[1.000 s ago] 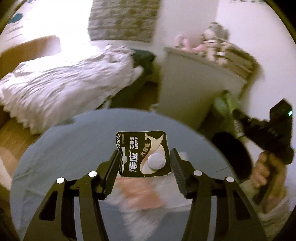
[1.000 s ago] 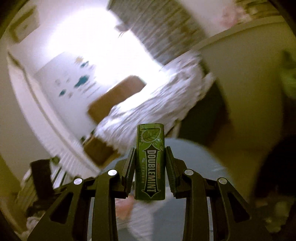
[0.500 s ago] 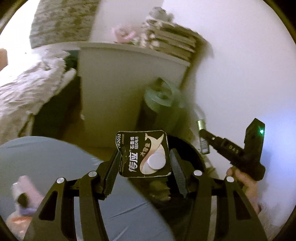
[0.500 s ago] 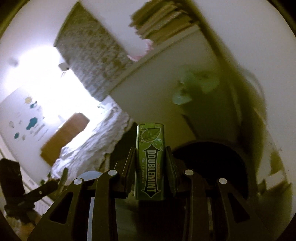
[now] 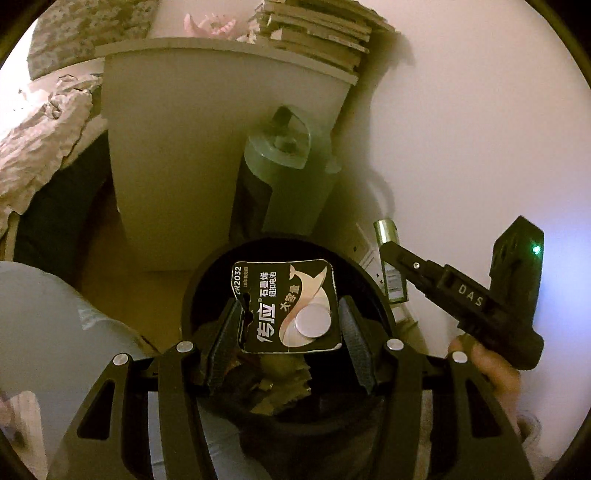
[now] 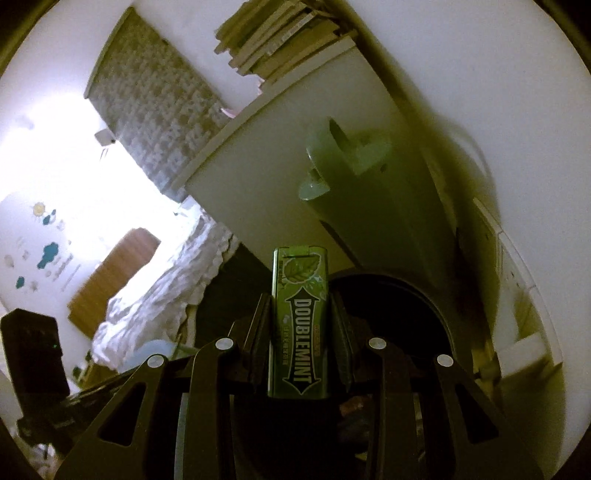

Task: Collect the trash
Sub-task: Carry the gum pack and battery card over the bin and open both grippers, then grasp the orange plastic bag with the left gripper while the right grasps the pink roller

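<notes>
The left hand-held gripper [image 5: 290,326] is clamped on a black battery card [image 5: 288,304], one pad pressing each side edge. The card stands upright with its printed face to the camera; a silver coin cell [image 5: 312,323] shows in its blister. Card and gripper hang over the mouth of a round black bin [image 5: 201,273], which has crumpled brownish scraps [image 5: 280,384] inside. A corner of the grey-blue table [image 5: 40,325] lies at the lower left, beside the bin.

The right hand-held gripper [image 6: 299,332] is closed narrowly on a green Doublemint pack [image 6: 299,325], held upright by its long sides, label facing the camera. It too sits above the bin [image 6: 424,306], whose dark opening fills the space behind and right of the pack. In the left wrist view the same gripper [image 5: 391,254] reaches in from the right toward the bin's rim with the pack [image 5: 389,266] seen edge-on, a person's hand [image 5: 487,369] wrapped around its handle.

Behind the bin stands a pale green cylinder [image 5: 288,177] against a white cabinet [image 5: 192,147] topped with stacked books [image 5: 317,33]. A bed with a rumpled white cover [image 6: 162,295] lies to the left.
</notes>
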`<state>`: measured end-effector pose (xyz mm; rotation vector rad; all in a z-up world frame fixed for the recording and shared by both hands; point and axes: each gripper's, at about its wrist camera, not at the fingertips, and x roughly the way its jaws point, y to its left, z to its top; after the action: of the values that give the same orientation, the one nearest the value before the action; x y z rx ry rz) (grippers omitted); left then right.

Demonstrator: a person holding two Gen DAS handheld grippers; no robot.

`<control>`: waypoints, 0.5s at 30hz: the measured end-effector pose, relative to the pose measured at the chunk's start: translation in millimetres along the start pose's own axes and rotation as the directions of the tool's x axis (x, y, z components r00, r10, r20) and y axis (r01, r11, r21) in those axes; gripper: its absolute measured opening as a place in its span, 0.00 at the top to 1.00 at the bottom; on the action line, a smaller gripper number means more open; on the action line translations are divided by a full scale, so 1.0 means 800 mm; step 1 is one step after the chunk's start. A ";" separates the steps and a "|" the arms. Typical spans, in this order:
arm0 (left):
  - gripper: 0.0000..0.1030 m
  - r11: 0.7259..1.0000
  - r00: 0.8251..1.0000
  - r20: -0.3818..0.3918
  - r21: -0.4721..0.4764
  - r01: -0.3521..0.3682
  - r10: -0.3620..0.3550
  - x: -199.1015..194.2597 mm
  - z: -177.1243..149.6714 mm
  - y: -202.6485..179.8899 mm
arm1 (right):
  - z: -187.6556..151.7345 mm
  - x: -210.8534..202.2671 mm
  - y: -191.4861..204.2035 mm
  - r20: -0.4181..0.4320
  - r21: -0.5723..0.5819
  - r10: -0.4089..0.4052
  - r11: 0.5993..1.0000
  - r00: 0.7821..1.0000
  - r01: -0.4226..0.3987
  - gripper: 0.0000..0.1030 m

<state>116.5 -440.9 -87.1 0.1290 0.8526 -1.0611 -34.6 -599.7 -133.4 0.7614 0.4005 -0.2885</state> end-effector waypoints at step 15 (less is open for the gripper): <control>0.18 0.992 0.990 0.061 -0.005 -0.124 0.124 -0.069 -0.018 0.014 | -0.003 0.015 0.021 -0.003 -0.042 -0.032 0.999 0.999 0.032 0.40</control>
<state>105.8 -388.7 -63.1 0.1453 0.7801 -0.9437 -17.9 -587.5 -130.4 0.7154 0.4209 -0.3079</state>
